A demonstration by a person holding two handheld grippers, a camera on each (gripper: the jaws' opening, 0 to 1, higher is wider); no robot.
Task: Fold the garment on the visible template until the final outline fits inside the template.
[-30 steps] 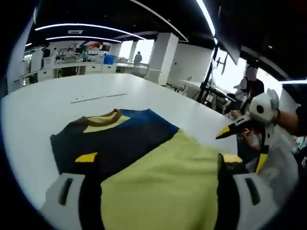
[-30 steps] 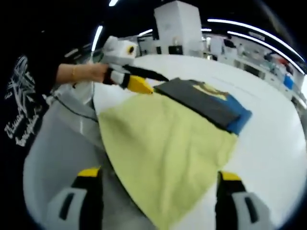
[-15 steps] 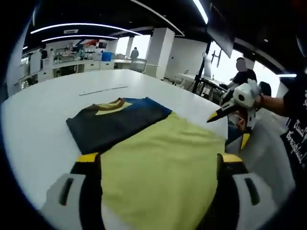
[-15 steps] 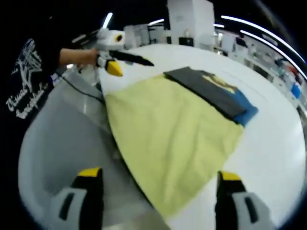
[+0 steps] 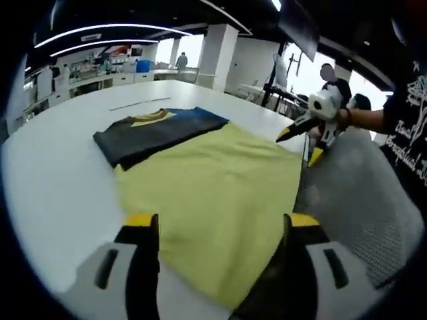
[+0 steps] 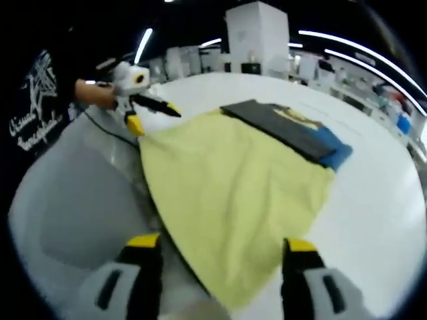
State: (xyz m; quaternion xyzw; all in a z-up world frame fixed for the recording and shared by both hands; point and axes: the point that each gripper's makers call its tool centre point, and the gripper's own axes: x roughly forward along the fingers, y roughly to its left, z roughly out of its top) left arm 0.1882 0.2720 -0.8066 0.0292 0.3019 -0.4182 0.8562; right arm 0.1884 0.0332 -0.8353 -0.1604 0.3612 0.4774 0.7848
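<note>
The folded dark navy-and-blue garment with yellow collar lies on the yellow cloth template, toward the white tabletop's far edge. Left tongs and right tongs are spread, empty, apparently withdrawn for inspecting fit.

Bright, even light fills the room from long ceiling strips arcing across from ten to twelve o'clock, and from windows blown out white at about one o'clock. The white table throws back a soft glare and carries almost no shadow. Straight lines bow hard toward the edges. Everything looks slightly soft, and the far background is smeared.
</note>
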